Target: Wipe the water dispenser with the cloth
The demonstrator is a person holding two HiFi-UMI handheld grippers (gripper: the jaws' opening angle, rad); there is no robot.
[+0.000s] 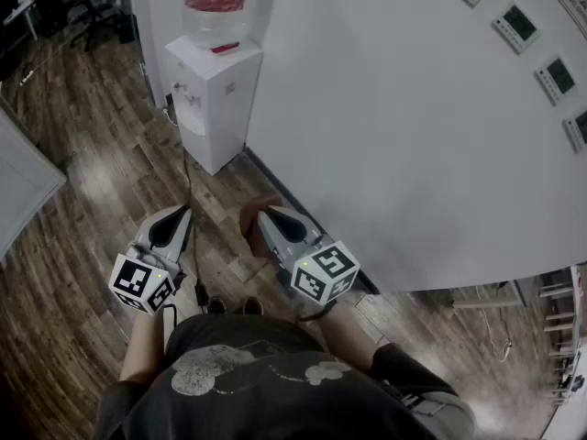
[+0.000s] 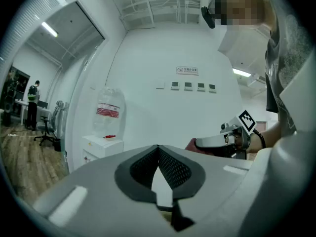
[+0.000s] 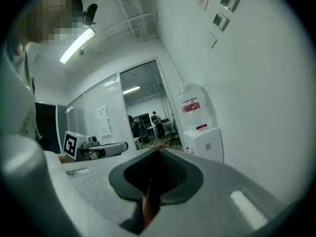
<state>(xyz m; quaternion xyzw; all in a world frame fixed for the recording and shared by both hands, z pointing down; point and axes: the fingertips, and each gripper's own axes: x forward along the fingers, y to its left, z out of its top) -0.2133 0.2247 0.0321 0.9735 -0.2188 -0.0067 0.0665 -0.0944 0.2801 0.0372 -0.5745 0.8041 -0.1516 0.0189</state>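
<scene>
A person stands on a wood floor (image 1: 83, 163) with both forearms held forward at waist height, a two-jaw gripper in each hand. The two tools lie side by side and near each other, noses angled ahead toward the water dispenser (image 1: 215, 90), marker cubes closest to the body.

The left gripper (image 1: 183, 212) has its jaws pressed together at the tips, with nothing between them. The left forearm (image 1: 142, 337) is bare and runs nearly straight out from the dark shirt.

The right gripper (image 1: 262, 214) is clamped on the cloth (image 1: 249, 224), a reddish-brown bunch that pokes out at the nose of the tool. The right gripper view shows a brown strip of it (image 3: 148, 201) pinched between the closed jaws. The right wrist wears a dark band (image 1: 316, 314).

The dispenser, white and box-shaped, stands on the floor at the foot of the white wall (image 1: 385, 136), well apart from both grippers and straight ahead of them. A clear bottle with a red label (image 1: 215, 5) sits upright on its top. A dark cable (image 1: 188, 177) trails across the floor from its base toward the person's feet.

Small panels (image 1: 518, 26) hang in a row on the wall, off to the right.
</scene>
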